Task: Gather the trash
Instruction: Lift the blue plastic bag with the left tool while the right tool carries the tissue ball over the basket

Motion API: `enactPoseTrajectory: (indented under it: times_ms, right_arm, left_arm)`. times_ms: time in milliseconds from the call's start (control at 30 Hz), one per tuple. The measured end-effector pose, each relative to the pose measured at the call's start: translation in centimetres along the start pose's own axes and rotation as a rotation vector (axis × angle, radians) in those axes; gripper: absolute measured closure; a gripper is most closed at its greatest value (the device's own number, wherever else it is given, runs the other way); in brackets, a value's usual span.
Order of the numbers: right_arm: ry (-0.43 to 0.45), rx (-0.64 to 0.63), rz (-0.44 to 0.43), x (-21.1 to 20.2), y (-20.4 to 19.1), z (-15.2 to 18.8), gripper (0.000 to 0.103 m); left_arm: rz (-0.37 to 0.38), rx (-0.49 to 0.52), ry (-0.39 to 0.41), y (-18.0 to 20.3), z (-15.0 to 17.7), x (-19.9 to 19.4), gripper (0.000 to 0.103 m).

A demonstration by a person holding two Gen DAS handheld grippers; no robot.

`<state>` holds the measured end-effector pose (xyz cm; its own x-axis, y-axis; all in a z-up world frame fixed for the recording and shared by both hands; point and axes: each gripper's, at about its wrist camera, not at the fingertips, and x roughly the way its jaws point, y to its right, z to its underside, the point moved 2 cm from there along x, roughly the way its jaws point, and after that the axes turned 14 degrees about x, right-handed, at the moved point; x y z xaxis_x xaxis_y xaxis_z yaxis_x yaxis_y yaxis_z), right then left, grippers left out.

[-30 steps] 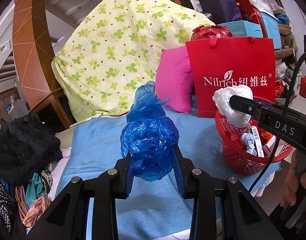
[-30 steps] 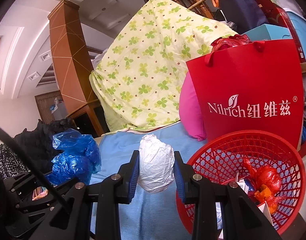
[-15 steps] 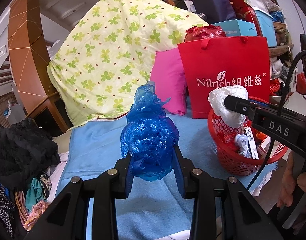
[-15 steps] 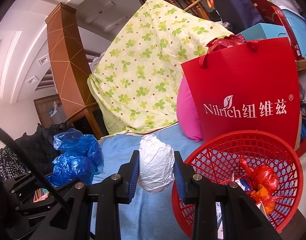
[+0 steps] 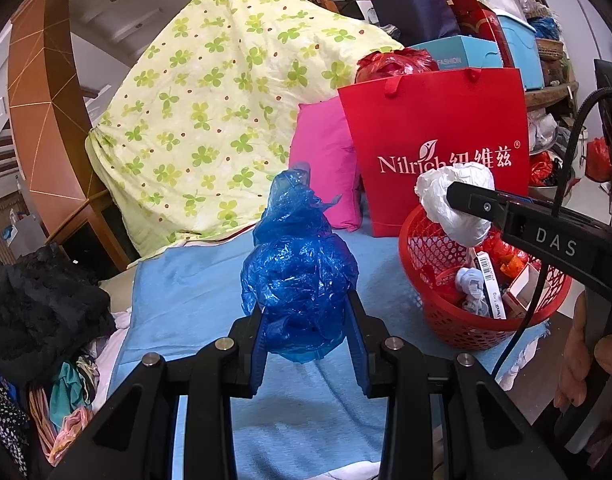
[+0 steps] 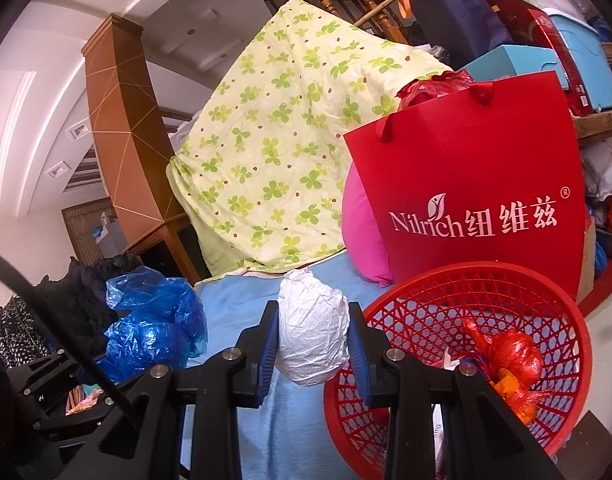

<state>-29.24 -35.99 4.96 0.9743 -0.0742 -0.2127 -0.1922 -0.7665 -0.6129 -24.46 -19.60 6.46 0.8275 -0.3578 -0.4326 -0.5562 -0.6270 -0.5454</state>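
Item one: left gripper (image 5: 306, 344), jaws clamped on the crumpled blue plastic bag (image 5: 299, 276), which I hold clear above the blue blanket (image 5: 193, 288), awaiting its turn, I judge. Item two: right gripper (image 6: 312, 354), closed on the white wad (image 6: 312, 340) at the red basket (image 6: 466, 276) rim — staged for dropping. The left view alone shows the wad over the basket; the right shows the red bundle (image 6: 510, 352) inside.

Blue-sheeted bed (image 5: 193, 288): red basket (image 5: 446, 320), pink pillow (image 5: 326, 160), quilt (image 5: 225, 100).
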Motion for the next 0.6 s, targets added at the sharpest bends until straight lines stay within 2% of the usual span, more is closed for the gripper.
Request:
enactPoseTrajectory:
  times_ms: [600]
  right_arm:
    - [0.029,0.018,0.039,-1.2,2.2,-1.1,0.068]
  left_arm:
    - [0.032,0.025,0.001,1.3,-0.1,0.0,0.066]
